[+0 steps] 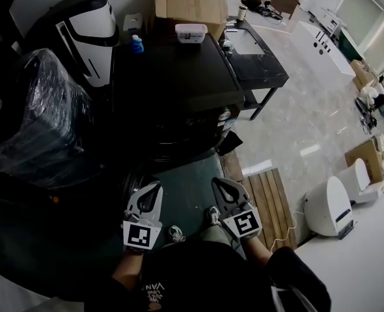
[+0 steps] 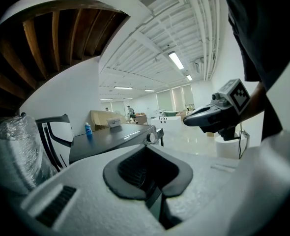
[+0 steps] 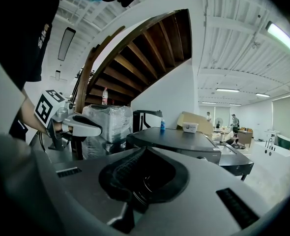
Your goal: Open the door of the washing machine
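The black washing machine [image 1: 172, 77] stands ahead of me, its flat dark top towards the head view. Its front [image 1: 192, 132] lies in shadow and the door cannot be made out. A round knob [image 2: 150, 137] shows at the machine's front corner in the left gripper view. My left gripper [image 1: 154, 186] and right gripper [image 1: 219, 183] hang side by side a little short of the machine's front, above a green mat. Both are shut with nothing between their jaws. The left gripper's jaws [image 2: 146, 150] and the right gripper's jaws [image 3: 144, 152] point towards the machine.
A plastic-wrapped bulky item [image 1: 42, 109] sits left of the machine, with a black-and-white chair [image 1: 91, 34] behind it. A blue bottle [image 1: 137, 44] and a white tub [image 1: 191, 32] stand on the machine. A black table [image 1: 263, 67], a wooden pallet [image 1: 270, 203] and a white appliance [image 1: 329, 207] are to the right.
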`<state>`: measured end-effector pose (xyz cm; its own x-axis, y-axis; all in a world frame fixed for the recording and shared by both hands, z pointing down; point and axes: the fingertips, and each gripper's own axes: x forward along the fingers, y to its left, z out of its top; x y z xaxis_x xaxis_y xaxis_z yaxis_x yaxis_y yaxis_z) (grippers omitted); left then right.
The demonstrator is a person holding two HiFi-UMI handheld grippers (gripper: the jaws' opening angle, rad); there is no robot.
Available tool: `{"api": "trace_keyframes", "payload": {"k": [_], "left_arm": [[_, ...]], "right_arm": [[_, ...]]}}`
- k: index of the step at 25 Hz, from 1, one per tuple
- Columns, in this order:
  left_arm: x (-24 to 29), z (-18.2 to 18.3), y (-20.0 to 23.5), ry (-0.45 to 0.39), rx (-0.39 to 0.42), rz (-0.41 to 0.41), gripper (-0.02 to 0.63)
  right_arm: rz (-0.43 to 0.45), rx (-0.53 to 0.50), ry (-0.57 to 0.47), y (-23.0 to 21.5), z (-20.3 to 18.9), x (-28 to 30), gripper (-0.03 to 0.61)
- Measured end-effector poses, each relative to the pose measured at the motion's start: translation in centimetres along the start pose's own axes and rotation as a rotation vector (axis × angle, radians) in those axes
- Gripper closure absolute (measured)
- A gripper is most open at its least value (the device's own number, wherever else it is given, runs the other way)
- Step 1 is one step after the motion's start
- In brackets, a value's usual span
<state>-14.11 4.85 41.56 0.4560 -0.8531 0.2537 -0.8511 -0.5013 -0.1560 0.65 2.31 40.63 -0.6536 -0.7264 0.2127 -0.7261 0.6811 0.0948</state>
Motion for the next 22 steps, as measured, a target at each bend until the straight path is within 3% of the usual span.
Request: {"api": "trace_keyframes", "payload": {"k": [22], "left_arm": [[-2.3,0.7,1.1,-0.05,0.002,-0.019,0.597]], "right_arm": [[-0.016,0.02,-0.011,2.1,0.7,0.5,0.572]]}}
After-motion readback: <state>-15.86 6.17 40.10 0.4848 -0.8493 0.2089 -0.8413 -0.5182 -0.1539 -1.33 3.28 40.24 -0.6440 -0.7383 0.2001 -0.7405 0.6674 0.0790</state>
